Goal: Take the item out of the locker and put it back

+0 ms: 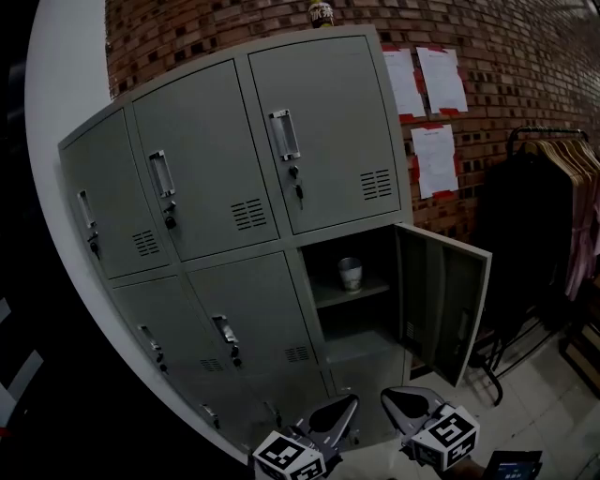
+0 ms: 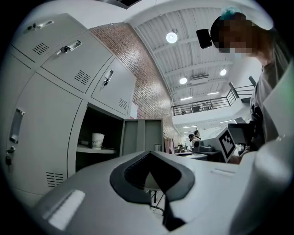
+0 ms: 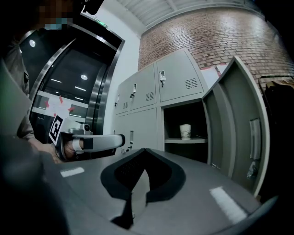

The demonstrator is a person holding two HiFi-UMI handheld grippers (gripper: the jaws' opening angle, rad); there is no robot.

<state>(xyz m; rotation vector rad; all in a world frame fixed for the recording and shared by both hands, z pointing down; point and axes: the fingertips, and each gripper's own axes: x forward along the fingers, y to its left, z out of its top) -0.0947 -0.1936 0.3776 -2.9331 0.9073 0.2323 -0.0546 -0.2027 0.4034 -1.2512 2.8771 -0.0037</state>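
A white paper cup (image 1: 350, 273) stands upright on the shelf inside the open lower-right locker compartment; it also shows in the left gripper view (image 2: 97, 140) and the right gripper view (image 3: 185, 131). The compartment's door (image 1: 441, 314) is swung out to the right. My left gripper (image 1: 352, 401) and right gripper (image 1: 389, 396) hang side by side at the bottom of the head view, well short of the locker, both pointing toward it. The left gripper's (image 2: 149, 153) jaws are shut and hold nothing. So are the right gripper's (image 3: 144, 151) jaws.
The grey locker bank (image 1: 225, 187) has its other doors shut, with a can (image 1: 322, 13) on top. Papers (image 1: 427, 80) hang on the brick wall. A clothes rack (image 1: 553, 216) with dark garments stands right of the open door. A dark screen (image 1: 514, 464) lies at the bottom right.
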